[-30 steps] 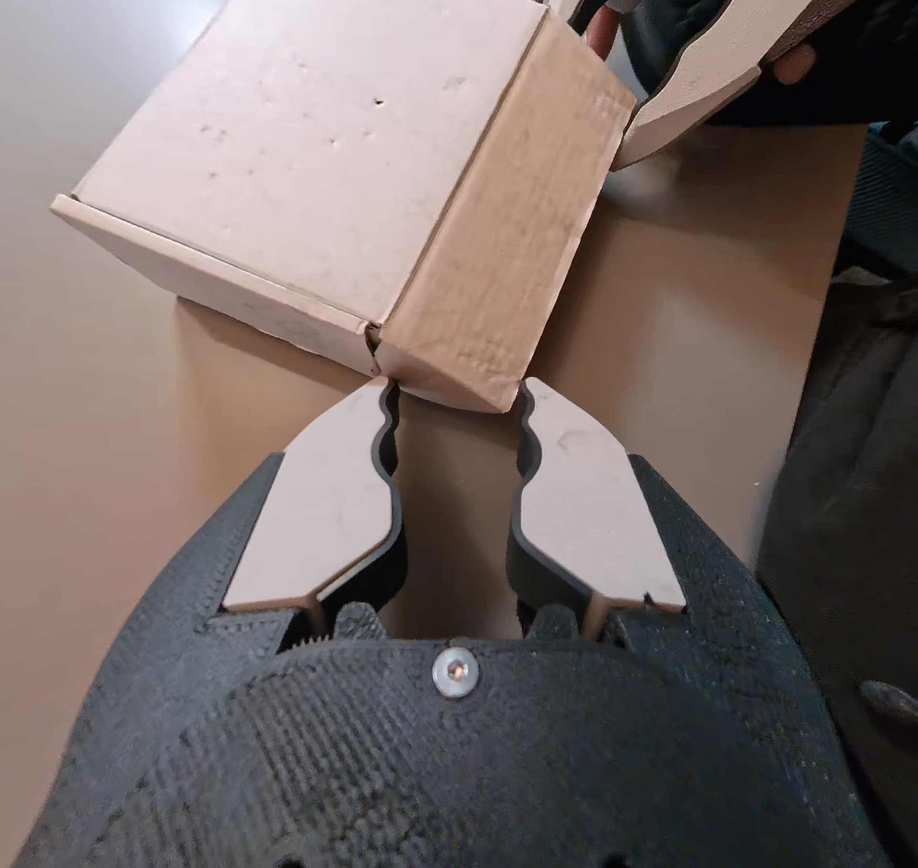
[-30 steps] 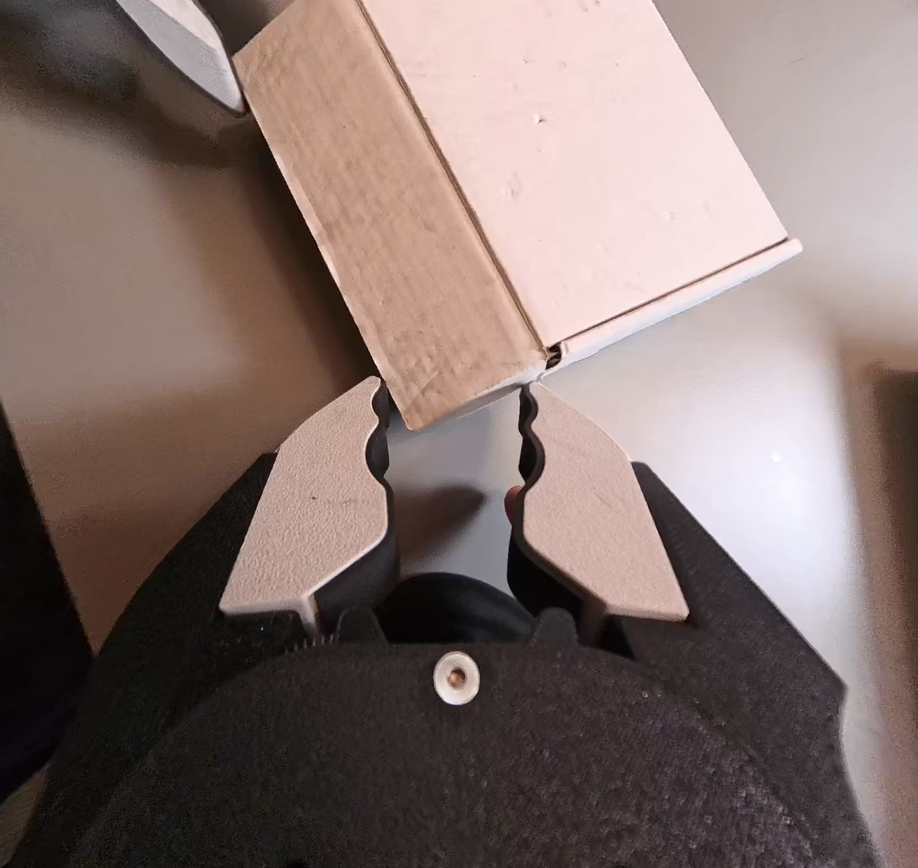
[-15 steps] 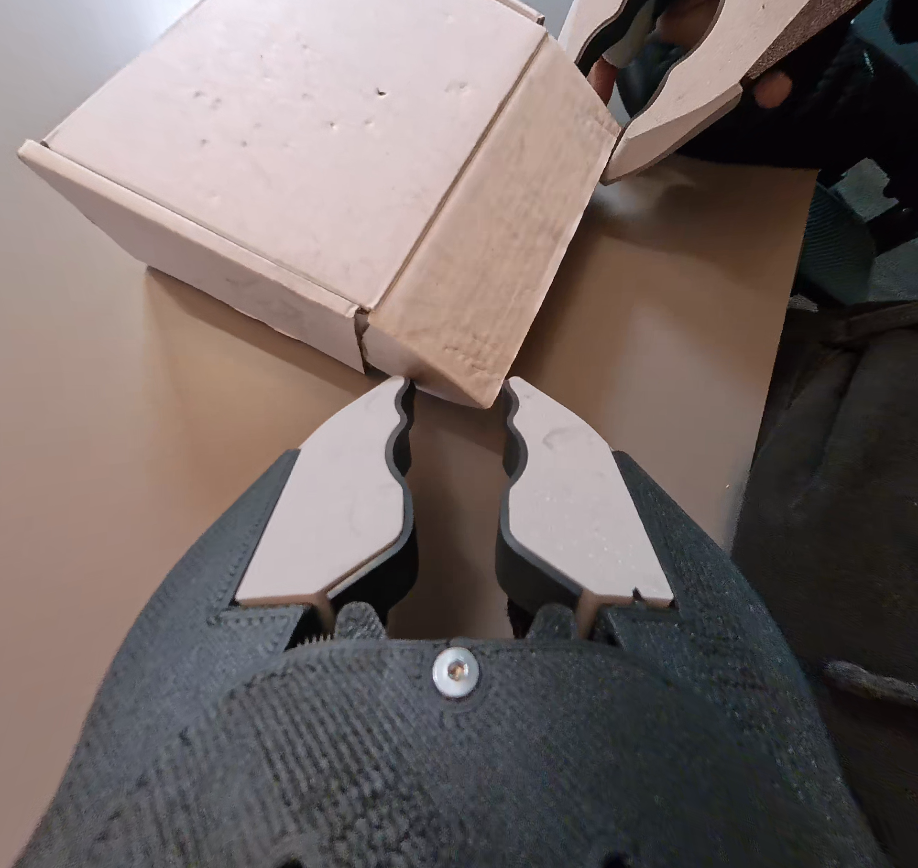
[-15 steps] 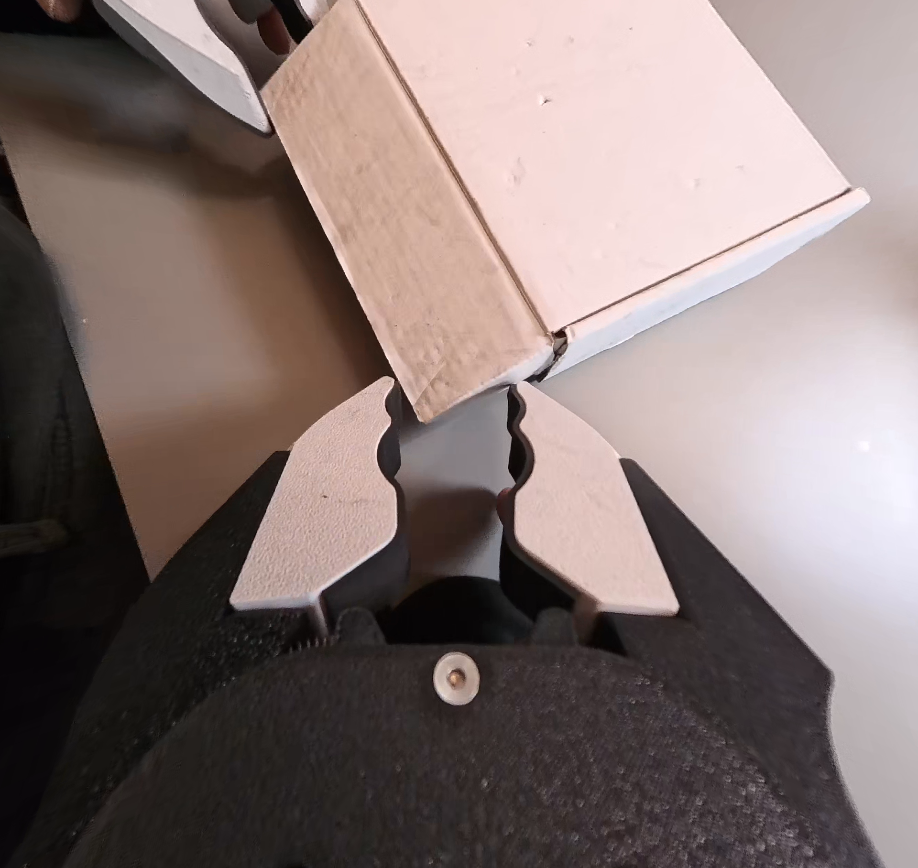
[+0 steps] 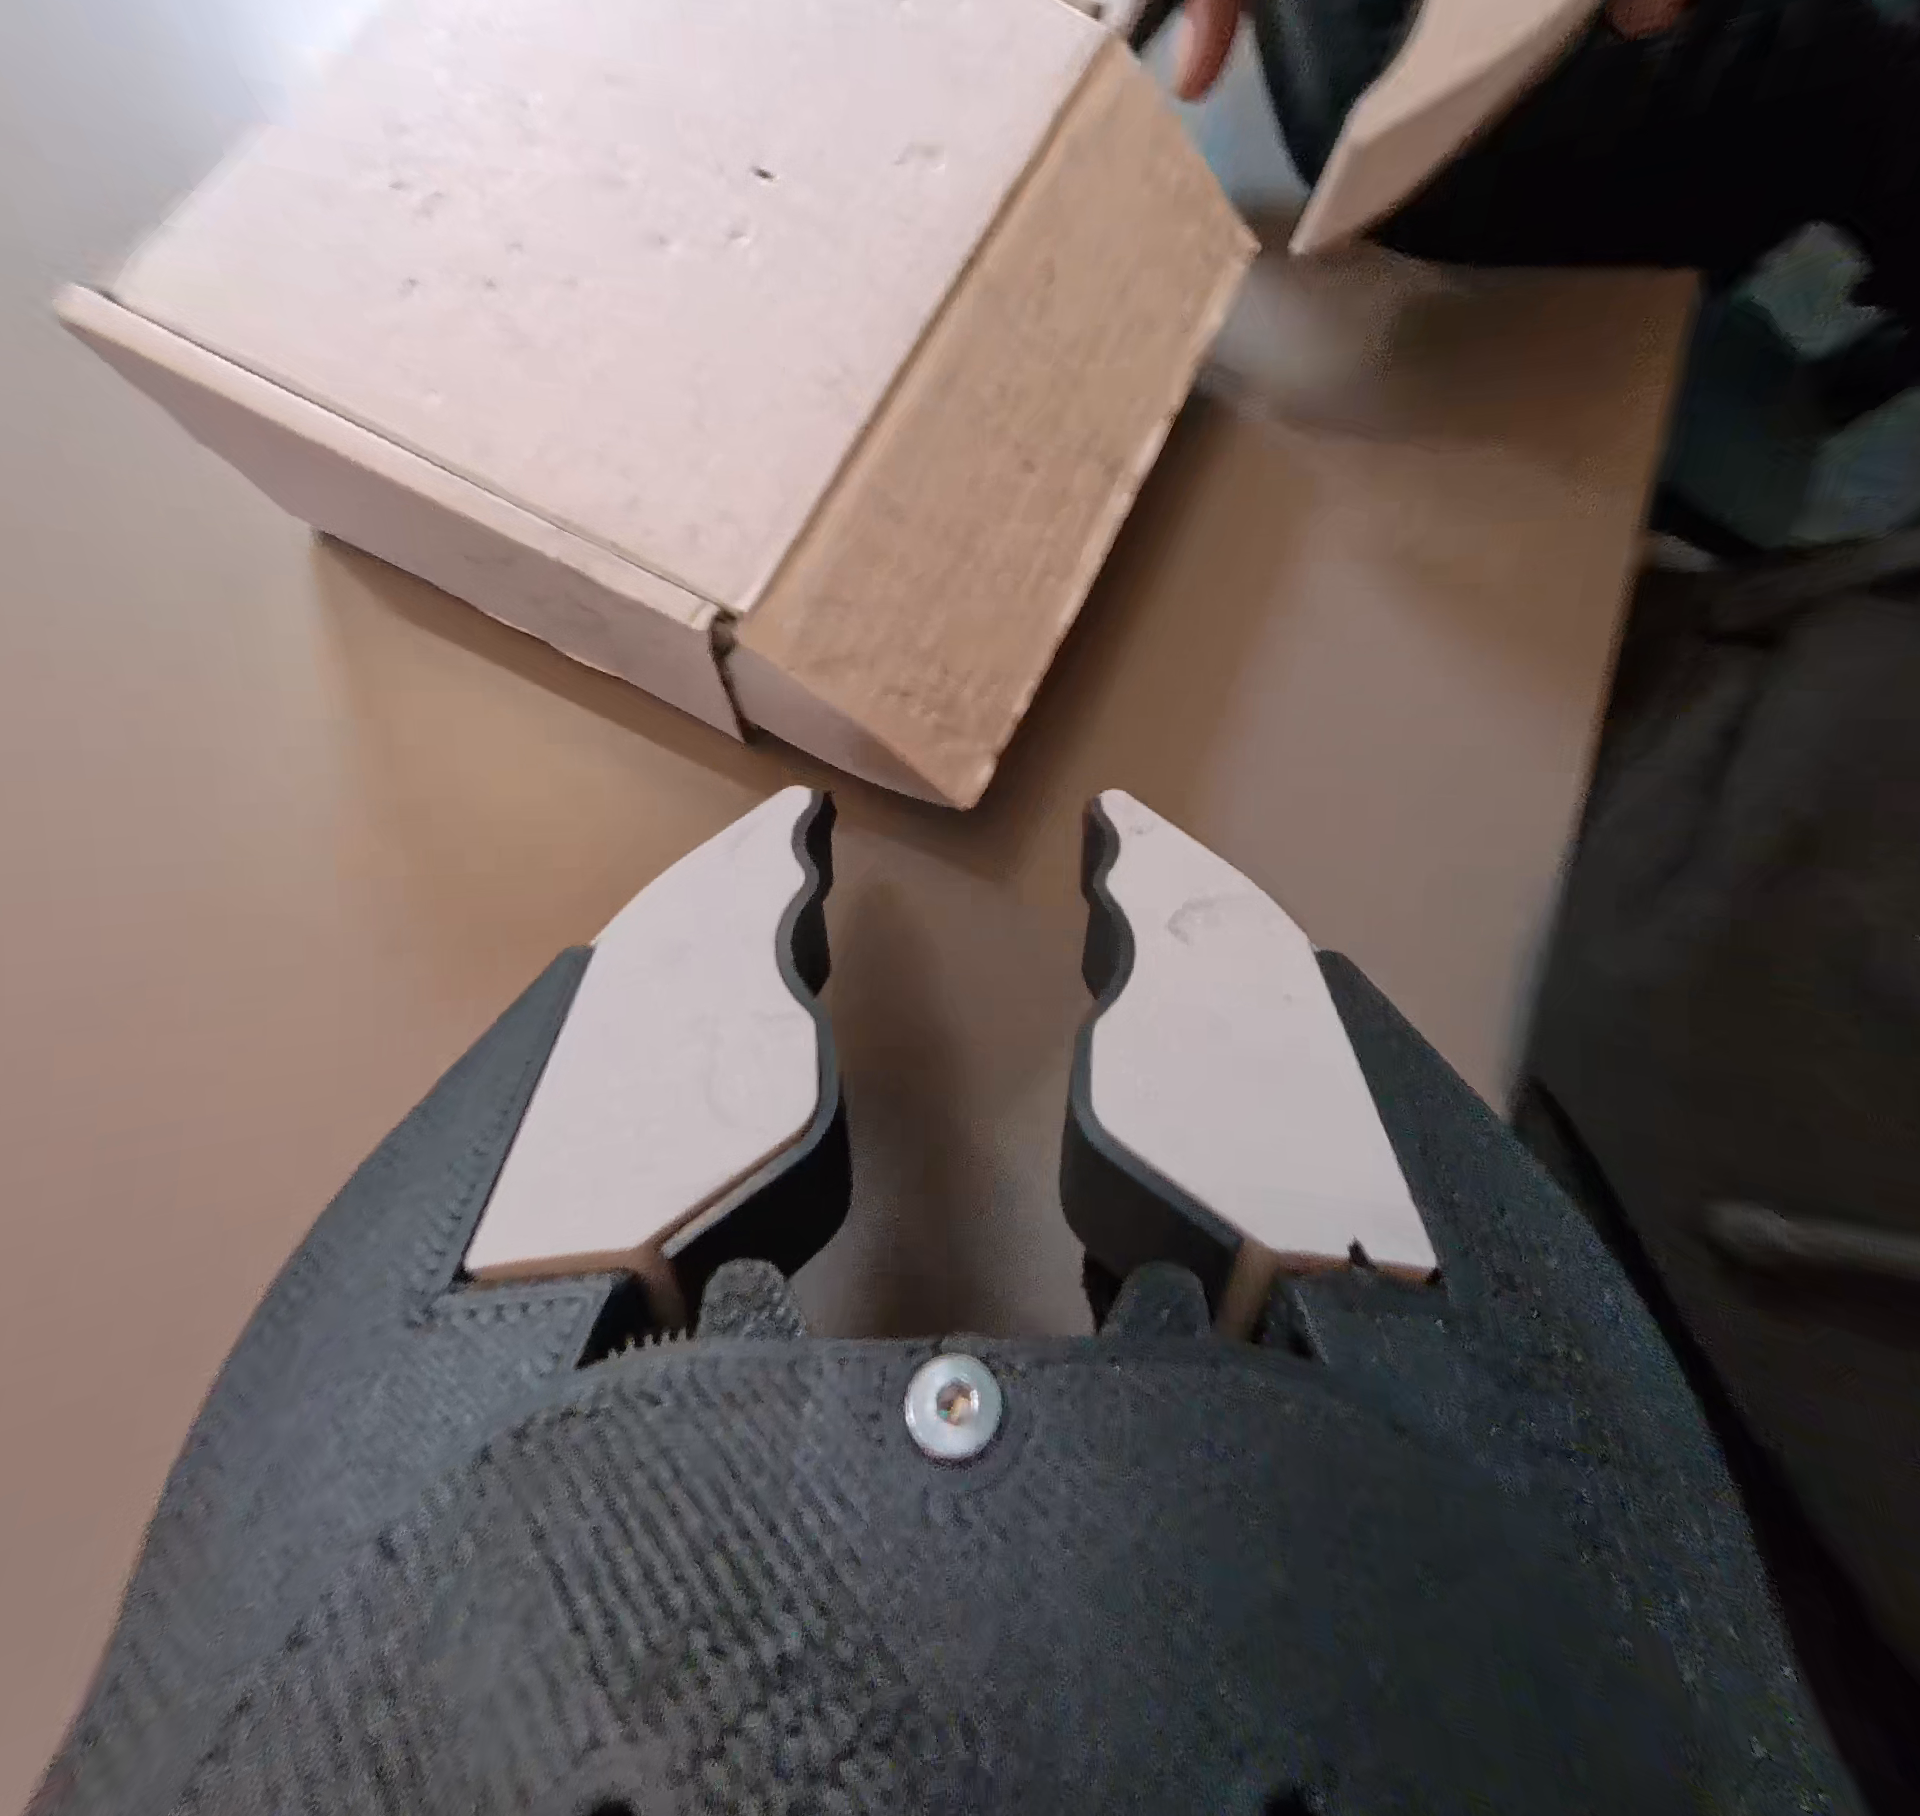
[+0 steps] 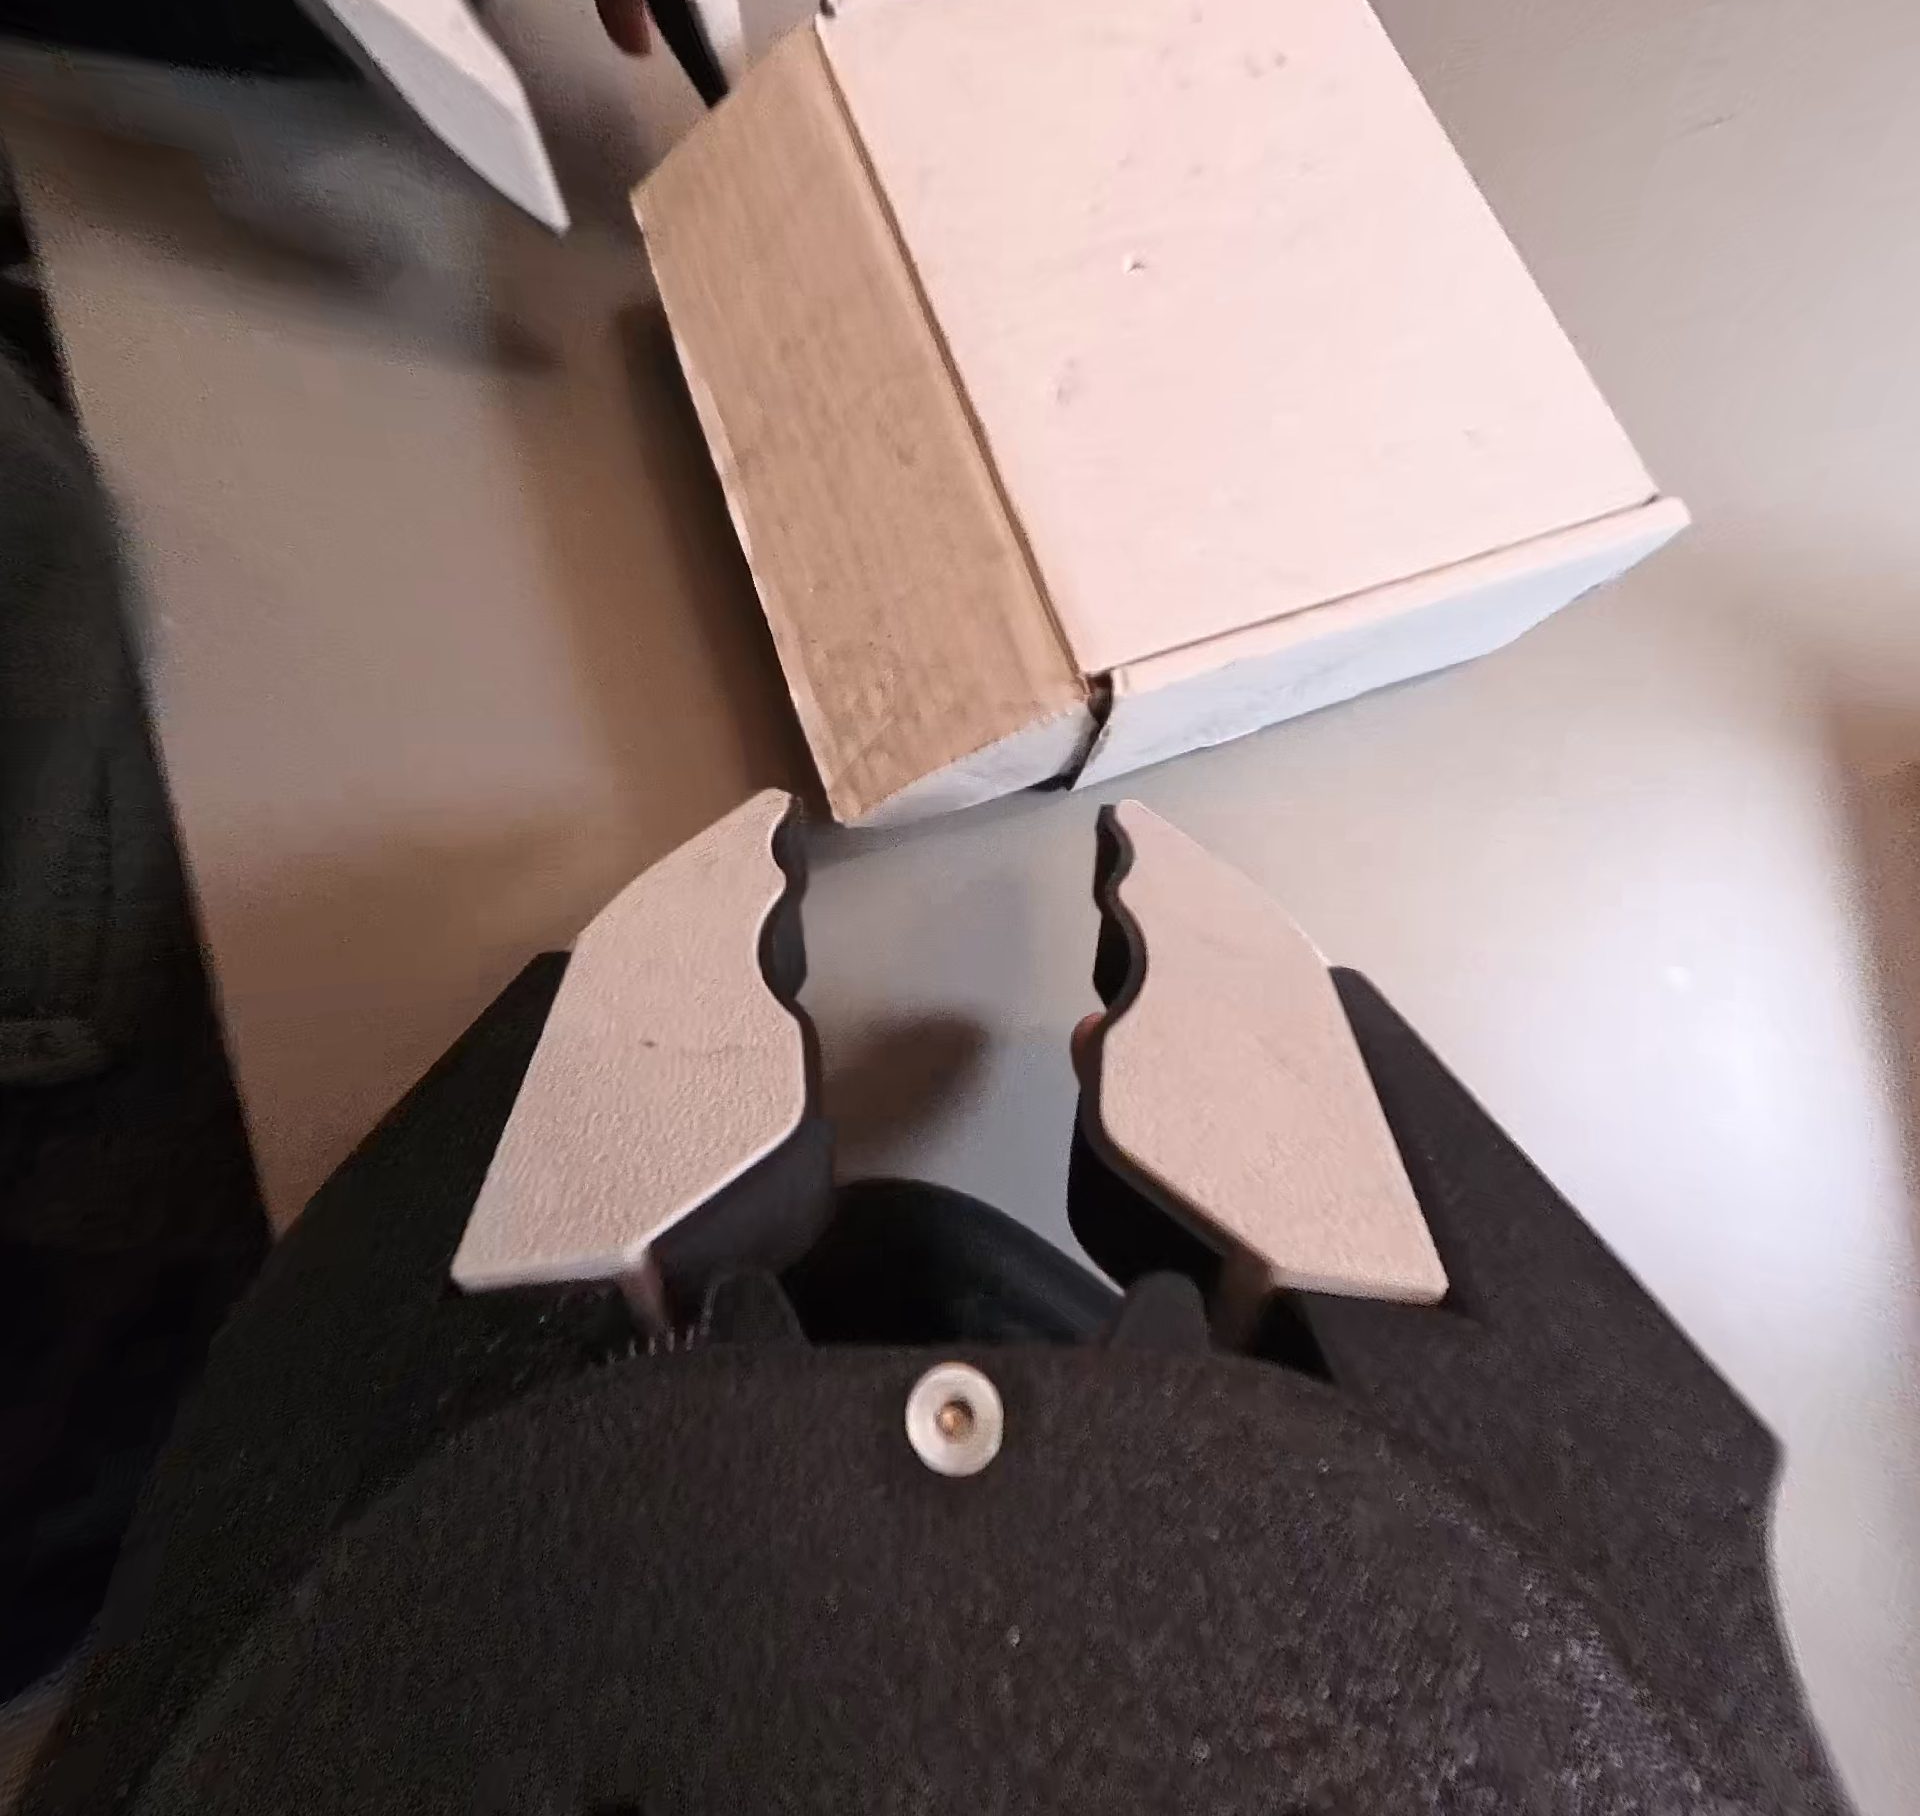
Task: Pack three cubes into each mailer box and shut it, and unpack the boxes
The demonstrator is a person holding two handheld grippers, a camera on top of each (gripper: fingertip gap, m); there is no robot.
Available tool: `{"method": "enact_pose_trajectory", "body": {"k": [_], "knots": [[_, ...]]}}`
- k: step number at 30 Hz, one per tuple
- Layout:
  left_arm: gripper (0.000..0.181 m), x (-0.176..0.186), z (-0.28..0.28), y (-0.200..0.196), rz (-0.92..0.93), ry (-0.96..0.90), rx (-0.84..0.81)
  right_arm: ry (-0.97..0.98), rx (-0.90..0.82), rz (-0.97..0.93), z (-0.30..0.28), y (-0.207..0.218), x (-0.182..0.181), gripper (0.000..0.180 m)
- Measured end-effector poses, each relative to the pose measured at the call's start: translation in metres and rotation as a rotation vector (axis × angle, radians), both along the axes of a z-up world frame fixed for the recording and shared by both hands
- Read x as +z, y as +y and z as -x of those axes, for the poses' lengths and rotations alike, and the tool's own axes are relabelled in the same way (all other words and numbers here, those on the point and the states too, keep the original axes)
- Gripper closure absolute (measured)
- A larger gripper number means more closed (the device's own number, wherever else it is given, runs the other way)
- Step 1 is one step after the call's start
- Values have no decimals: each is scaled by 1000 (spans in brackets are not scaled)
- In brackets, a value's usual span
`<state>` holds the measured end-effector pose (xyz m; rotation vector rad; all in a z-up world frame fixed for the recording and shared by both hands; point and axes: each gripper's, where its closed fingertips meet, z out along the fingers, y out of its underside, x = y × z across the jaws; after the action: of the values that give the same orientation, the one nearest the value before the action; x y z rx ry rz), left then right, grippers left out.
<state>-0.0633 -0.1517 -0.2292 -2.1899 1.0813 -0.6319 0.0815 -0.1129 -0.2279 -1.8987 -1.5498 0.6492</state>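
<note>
Mailer box sits shut on the bench, w/ left tool and right tool both part-open, empty, just off its near corners; to unpack, pinch the front flap, lift slow.

1. The table is a smooth, plain tan surface; in the right wrist view the table looks paler, with a soft sheen.
2. Its edge runs along the right of the left wrist view; beyond it hangs dark fabric, blurred.
3. Dark fabric also lies past the table's edge at the left of the right wrist view.
</note>
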Motion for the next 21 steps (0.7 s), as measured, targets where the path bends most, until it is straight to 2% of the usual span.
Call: {"method": "enact_pose_trajectory", "body": {"k": [1,3,6,8,11,16,21], "knots": [[132,2,2,-4,49,-14,-23,17,-6,48,-2,0,3,123],[130,9,8,-1,73,-44,-36,69,-41,86,-2,9,7,120],[118,12,14,19,96,-115,-7,86,-56,119,0,20,3,112],[108,8,6,27,105,-146,-48,88,-24,121,5,23,0,111],[107,-8,-2,43,22,-77,-108,89,86,113,12,21,-2,114],[107,-18,-5,54,-92,-9,-154,53,133,10,11,32,-7,124],[127,-22,0,66,-234,85,-122,25,130,-142,13,40,-10,135]]}}
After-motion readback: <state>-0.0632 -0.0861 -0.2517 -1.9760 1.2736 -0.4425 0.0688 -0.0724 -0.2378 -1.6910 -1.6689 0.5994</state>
